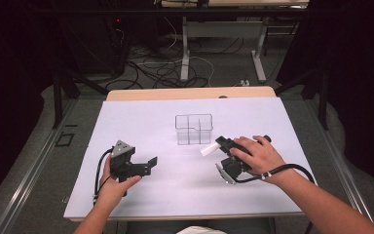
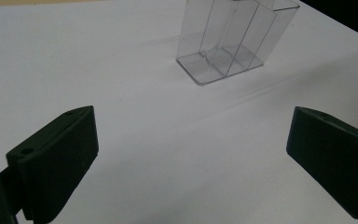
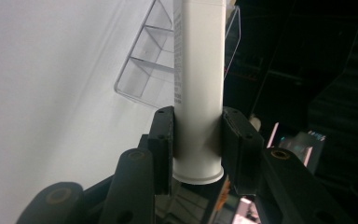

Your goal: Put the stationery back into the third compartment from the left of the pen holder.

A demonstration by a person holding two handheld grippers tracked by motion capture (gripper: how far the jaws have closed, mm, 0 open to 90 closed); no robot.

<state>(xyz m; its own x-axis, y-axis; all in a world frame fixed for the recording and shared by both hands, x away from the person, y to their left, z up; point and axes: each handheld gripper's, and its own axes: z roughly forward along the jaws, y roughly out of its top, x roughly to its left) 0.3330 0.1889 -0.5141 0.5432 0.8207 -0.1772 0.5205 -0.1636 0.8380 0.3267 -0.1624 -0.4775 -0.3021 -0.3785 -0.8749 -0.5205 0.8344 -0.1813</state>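
Your right gripper (image 3: 198,140) pinched the white tube (image 3: 199,88) beside the clear organizer (image 1: 194,129); left gripper (image 2: 191,154) fingers stood spread.

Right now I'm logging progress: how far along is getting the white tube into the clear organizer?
Done: the right gripper is clamped on the white tube. In hand: the tube is carried close beside the clear organizer, whose compartments look empty. Left: lowering it into a compartment and releasing. The left gripper waits open.

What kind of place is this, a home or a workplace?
Probably a lab or test workshop, not a home: a table covered with a plain white sheet, tangled cables on the floor behind it, and bare metal desk legs in a dark, curtained area.
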